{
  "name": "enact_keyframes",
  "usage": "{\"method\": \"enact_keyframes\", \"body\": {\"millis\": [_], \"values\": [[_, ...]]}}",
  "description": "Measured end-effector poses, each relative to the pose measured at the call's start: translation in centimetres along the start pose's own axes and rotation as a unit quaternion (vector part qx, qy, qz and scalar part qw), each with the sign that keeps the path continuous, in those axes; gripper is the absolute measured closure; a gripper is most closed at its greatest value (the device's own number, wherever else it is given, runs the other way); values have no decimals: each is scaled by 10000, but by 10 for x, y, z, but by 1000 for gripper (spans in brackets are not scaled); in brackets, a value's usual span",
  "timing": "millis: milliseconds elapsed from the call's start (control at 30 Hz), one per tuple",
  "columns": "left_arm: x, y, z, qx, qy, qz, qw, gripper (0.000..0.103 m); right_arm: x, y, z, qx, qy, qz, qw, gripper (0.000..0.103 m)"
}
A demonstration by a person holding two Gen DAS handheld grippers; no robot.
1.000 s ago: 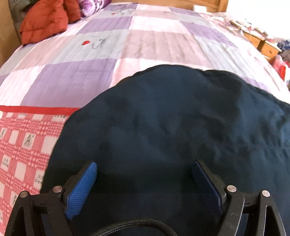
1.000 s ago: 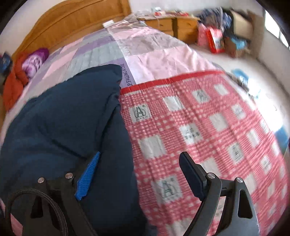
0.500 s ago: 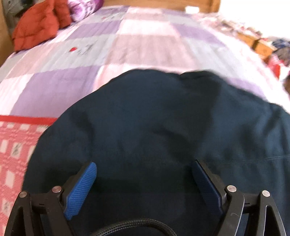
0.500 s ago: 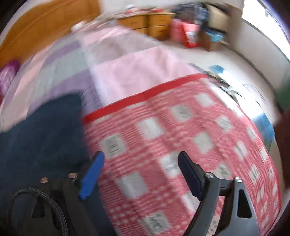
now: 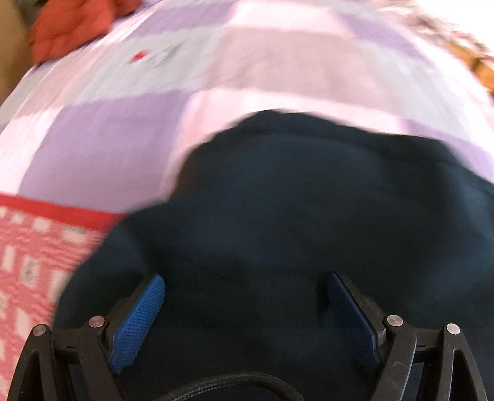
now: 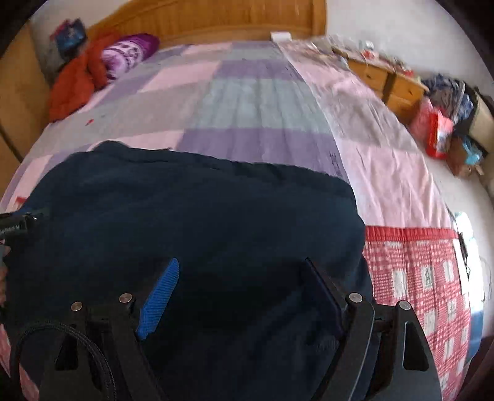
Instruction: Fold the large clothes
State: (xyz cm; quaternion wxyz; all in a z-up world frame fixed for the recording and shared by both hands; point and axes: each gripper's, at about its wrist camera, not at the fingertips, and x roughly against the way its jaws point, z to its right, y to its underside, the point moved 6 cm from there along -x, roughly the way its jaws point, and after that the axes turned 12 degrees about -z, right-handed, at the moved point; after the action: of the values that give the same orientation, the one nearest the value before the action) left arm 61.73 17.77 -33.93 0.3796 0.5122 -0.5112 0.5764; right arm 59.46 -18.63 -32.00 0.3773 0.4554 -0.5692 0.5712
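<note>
across the bed (image 6: 256, 101), on its patchwork cover of lilac, pink and grey squares, lies the large dark navy garment (image 6: 191, 222), spread flat with its near part running under both cameras. its far edge ends on the lilac and pink patches; its right edge stops just beside a red-and-white checked blanket (image 6: 423, 277) that covers the near end of the bed.

the right tongs (image 6: 244, 296) hang above the navy cloth with their blue-padded fingers (image 6: 159, 299) well apart; the jaws have just been closing a little, yet nothing is pinched between them and the cloth only lies beneath.

the left tongs (image 5: 247, 314) also stand wide apart over the same garment (image 5: 308, 216), their blue pads (image 5: 137, 324) gripping nothing. this view is smeared with blur.

only the right wrist view shows the wooden headboard (image 6: 216, 18), the purple patterned pillow (image 6: 126, 54), the wooden drawers (image 6: 389, 80) beside the bed and a heap of bags and clothes (image 6: 447, 114) on the floor. at its left edge a black part of the other tool (image 6: 18, 226) pokes in over the cloth.

the left wrist view shows the checked blanket (image 5: 37, 265) on the garment's left side, with its red border strip. both views catch the rust-orange padded jacket (image 6: 77, 83) bunched at the head of the bed (image 5: 278, 61).
</note>
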Motion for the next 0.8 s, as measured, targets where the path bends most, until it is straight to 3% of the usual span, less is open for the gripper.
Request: {"method": "enact_keyframes", "body": {"millis": [167,233,333,433,533,600,667,800], "values": [[-17,-19,-54,496,-553,-289,9968,14,-9,8,25,-132,-8,4,9999,17],[-7,-16,-57,660,-351,-166,9971,14,-11,10,29,-185,2,28,9998,17],[26,6,-17,-152,-435,354,9983,14,11,13,20,-26,209,410,9989,17],[54,42,32,-894,-155,751,9930,14,40,19,-17,494,-117,812,9954,17],[51,67,64,-1081,210,576,9922,14,46,31,-60,991,-388,758,9914,17],[44,77,69,-1169,93,599,9913,14,39,42,-71,1174,-303,627,9906,17],[39,82,59,-1067,238,599,9922,14,30,55,-59,1076,-151,503,9928,17],[46,90,30,-878,204,664,9937,14,32,78,19,159,51,542,9984,17]]}}
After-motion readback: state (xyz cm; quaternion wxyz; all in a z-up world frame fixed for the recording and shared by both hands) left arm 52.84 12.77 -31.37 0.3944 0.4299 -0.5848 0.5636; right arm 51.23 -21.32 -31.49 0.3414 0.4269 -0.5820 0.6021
